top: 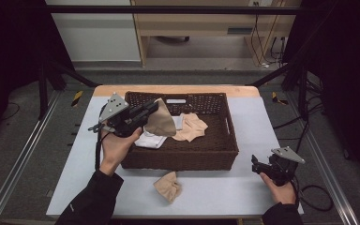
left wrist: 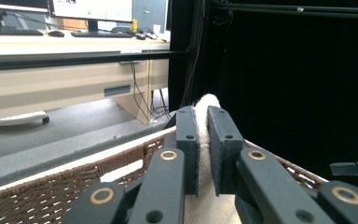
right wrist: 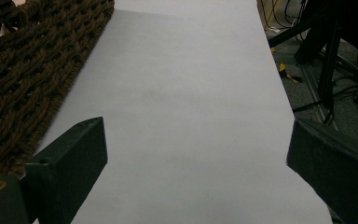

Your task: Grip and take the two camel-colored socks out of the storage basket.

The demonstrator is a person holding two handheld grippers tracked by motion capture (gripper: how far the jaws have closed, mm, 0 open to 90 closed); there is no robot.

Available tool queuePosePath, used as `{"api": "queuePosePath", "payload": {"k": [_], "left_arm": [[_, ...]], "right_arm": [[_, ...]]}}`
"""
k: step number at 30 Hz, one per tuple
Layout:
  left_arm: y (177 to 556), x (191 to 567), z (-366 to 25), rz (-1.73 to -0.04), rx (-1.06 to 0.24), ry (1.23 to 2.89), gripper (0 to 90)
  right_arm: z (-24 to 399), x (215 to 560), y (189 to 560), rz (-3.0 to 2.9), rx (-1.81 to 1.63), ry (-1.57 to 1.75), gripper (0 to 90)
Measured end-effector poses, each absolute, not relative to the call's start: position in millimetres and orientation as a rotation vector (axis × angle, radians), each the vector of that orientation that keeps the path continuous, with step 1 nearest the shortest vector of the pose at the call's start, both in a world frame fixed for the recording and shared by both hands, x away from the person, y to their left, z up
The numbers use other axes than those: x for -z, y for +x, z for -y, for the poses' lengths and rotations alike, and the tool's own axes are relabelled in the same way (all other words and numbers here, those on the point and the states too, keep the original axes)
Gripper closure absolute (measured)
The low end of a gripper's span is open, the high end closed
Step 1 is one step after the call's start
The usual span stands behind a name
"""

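Left gripper view has the left gripper [left wrist: 203, 140] with its fingers [left wrist: 187, 140] pinched tight on a beige sock [left wrist: 207, 103], whose tip pokes out above the pads. From the high view that sock [top: 161, 122] hangs from the gripper over the left part of the brown wicker basket [top: 187, 157], clear of a white sock [top: 150, 139] and another beige sock [top: 191, 126] lying inside. The right gripper [top: 258, 165] rests on the bench [top: 243, 187] right of the basket, fingers [right wrist: 70, 163] spread wide, holding nothing. One more beige sock [top: 168, 185] lies on the bench just before the basket.
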State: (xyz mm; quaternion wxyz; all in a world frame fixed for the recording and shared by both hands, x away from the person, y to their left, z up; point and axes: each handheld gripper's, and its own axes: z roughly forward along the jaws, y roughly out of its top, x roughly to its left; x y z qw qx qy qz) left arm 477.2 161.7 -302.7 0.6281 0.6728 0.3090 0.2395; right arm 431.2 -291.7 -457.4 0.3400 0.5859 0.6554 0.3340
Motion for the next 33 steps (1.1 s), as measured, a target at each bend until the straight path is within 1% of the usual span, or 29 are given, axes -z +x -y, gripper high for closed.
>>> {"api": "queuePosePath", "payload": {"k": [7,19,27,33], "left_arm": [[456.6,290.0,-173.3,-0.662,-0.549,1.486,82.8],[419.1,278.1,-186.0,-0.606,-0.536,1.454,82.7],[397.3,289.7,-178.7,-0.562,-0.492,1.489,82.7],[390.9,302.7,-171.6,-0.553,-0.463,1.521,82.7]], "right_arm": [[292.6,458.0,431.1,-1.707,-0.867,1.521,5.3],[291.0,457.9,430.0,-1.711,-0.871,1.514,5.3],[290.8,457.8,429.0,-1.708,-0.869,1.513,5.3],[290.0,457.5,428.1,-1.709,-0.87,1.518,5.4]]}}
